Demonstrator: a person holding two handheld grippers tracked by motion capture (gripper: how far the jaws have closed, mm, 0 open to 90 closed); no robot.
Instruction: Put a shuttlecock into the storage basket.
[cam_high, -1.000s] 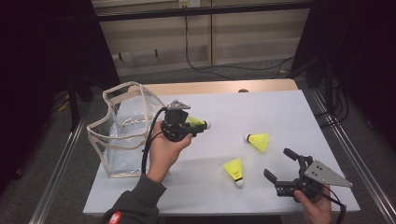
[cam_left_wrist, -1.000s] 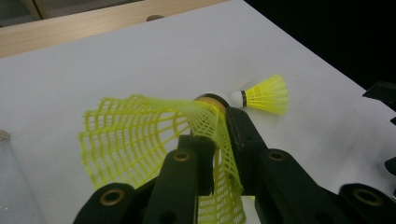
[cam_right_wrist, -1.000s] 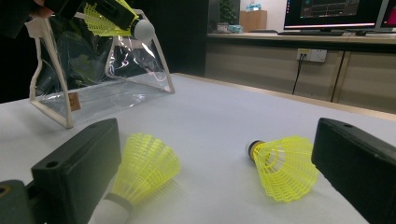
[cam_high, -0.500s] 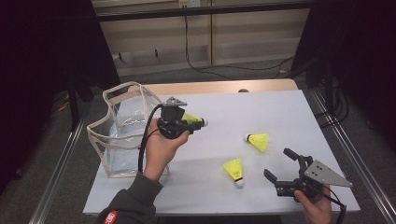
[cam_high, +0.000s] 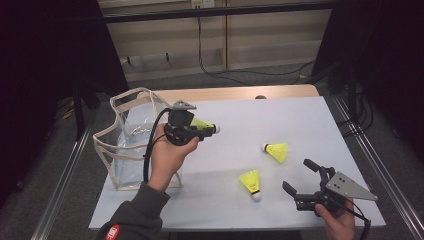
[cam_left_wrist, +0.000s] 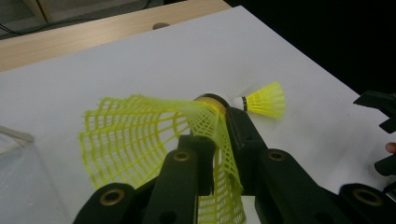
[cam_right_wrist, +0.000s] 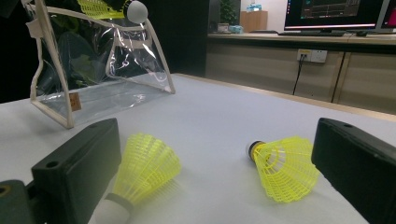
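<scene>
Yellow mesh shuttlecock (cam_left_wrist: 154, 140), blk jaws

We see just one small change. The left gripper (cam_high: 200, 133) — the one pinching a yellow shuttlecock (cam_high: 204, 125) by its net skirt — has slid a little toward the clear bag (cam_high: 131, 131), compared with a second ago. The person's left hand (cam_high: 167, 155) came along with it. The shuttlecock's white tip now sits a bit closer to the bag's open top than before. It may also have come a touch lower — we cannot be sure from above.
</scene>
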